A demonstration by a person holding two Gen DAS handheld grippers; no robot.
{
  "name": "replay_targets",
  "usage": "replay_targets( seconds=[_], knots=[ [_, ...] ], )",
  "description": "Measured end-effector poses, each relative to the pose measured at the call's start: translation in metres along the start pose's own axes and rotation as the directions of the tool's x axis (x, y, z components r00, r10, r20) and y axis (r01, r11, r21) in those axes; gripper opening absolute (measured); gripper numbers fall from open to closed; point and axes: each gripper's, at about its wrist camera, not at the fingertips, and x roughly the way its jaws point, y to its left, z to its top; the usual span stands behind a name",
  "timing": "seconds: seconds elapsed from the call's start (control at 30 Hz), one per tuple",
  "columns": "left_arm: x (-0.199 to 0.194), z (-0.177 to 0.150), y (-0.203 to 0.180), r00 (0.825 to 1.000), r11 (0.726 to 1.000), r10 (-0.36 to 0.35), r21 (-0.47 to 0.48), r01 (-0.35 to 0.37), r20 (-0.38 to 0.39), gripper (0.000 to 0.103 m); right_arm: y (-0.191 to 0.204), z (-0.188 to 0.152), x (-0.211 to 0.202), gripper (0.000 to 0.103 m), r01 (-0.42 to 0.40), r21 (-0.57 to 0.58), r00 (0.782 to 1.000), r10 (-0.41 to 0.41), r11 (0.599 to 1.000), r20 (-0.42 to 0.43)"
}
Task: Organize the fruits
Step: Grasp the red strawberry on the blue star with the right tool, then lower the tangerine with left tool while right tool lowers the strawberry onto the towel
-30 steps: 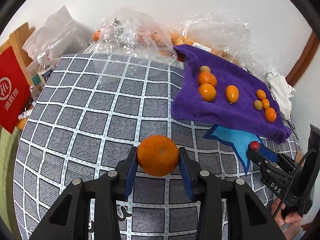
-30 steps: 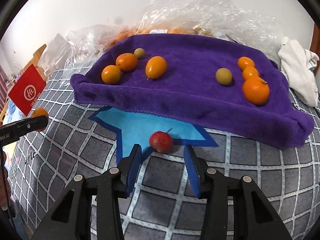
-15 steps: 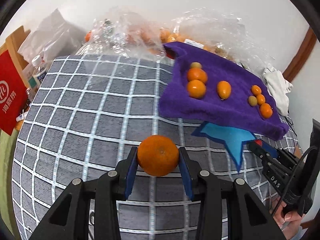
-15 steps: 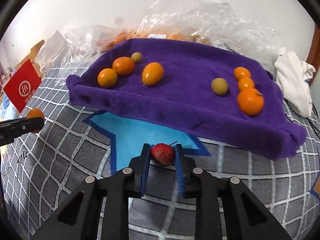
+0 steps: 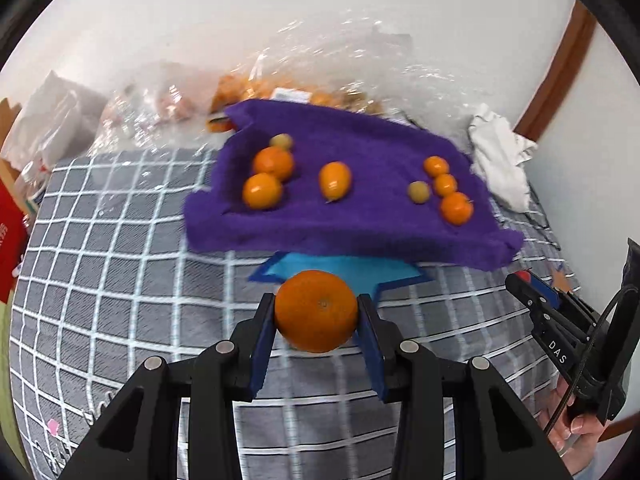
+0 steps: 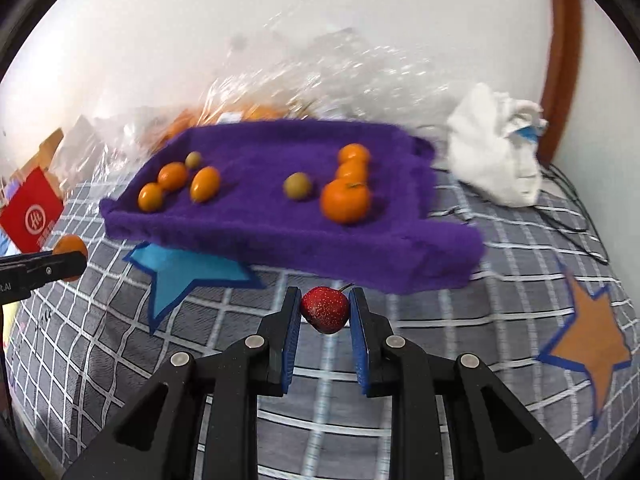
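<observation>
Fruits sit in two claws and on a purple towel [image 5: 360,216]. The left claw [image 5: 316,320] has its blue pads pressed on both sides of a large orange [image 5: 316,311], held clear above the grey checked cover [image 5: 120,280], with a blue star patch [image 5: 332,270] just behind it at 12 o'clock. The right claw [image 6: 325,312] is closed tight on a small red strawberry [image 6: 325,309], its stem pointing toward 1 o'clock; in the left wrist view that claw shows at 3 o'clock, gripped by a hand [image 5: 576,436]. On the towel, in the right wrist view, a cluster of small orange fruits [image 6: 172,176] lies at 10 o'clock and another cluster [image 6: 346,200] at 12 o'clock, with a greenish fruit [image 6: 298,186] just beside it. Clear plastic bags [image 6: 320,76] lie behind the towel, a white cloth [image 6: 496,160] at 2 o'clock, an orange star patch [image 6: 588,344] at 3 o'clock.
</observation>
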Motion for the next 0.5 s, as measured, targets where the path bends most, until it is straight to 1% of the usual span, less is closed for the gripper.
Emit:
replay_targets(
  seconds=[0.13, 0.23, 0.5],
  knots=[
    [-0.005, 0.012, -0.016, 1.000, 1.000, -0.003, 0.015, 0.003, 0.014, 0.038, -0.019, 0.008, -0.014, 0.024, 0.002, 0.034, 1.000, -0.003, 0.999, 0.029],
    [-0.008, 0.023, -0.020, 1.000, 1.000, -0.014, 0.013, 0.014, 0.022, 0.038, -0.025, 0.016, -0.020, 0.024, 0.005, 0.036, 0.999, -0.007, 0.999, 0.049],
    [-0.017, 0.057, -0.015, 0.997, 1.000, -0.006, 0.007, 0.006, 0.074, 0.038, -0.022, 0.055, -0.017, 0.024, -0.003, 0.012, 0.995, 0.002, 1.000, 0.098]
  ],
)
